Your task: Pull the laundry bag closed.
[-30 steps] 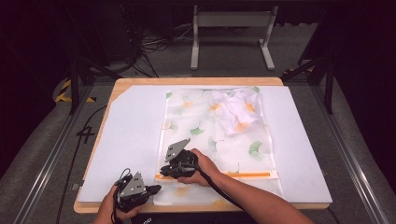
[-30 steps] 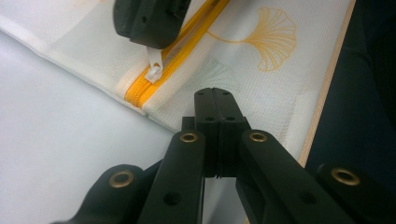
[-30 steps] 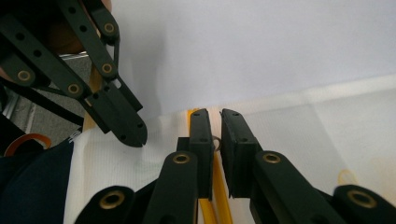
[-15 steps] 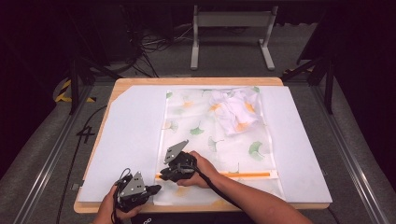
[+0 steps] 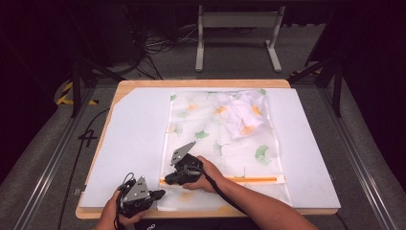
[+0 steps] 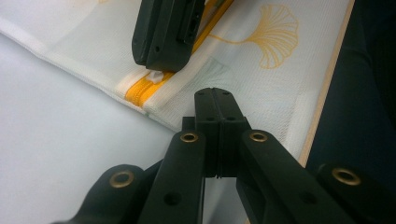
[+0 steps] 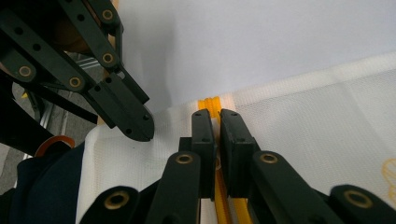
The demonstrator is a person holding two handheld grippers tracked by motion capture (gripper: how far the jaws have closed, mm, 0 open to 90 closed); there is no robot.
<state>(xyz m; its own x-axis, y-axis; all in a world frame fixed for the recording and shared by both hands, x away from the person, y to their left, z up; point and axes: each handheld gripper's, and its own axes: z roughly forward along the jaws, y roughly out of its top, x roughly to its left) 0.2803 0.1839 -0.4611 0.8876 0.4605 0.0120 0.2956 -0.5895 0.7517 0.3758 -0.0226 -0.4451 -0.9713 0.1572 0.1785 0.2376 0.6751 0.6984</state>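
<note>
White sheeting covers the table [image 5: 129, 143]; a mesh laundry bag [image 5: 225, 148] lies centre (clothes inside, far right). Right gripper [image 7: 215, 122] pinches the orange zipper [image 5: 249, 179]'s pull, left gripper [image 6: 215, 100] clamps the near-left corner. Soft, light, slippery fabric: best held by hem and pull.

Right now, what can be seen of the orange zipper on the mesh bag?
The orange zipper runs as a thin straight line across the near end of the white mesh bag, which lies flat on the table. Its left end stops just short of the bag's edge seam. There the right gripper has its jaws nearly closed around a small white pull, seen in the left gripper view. The left gripper is shut, resting on the bag's corner beside it.
</note>
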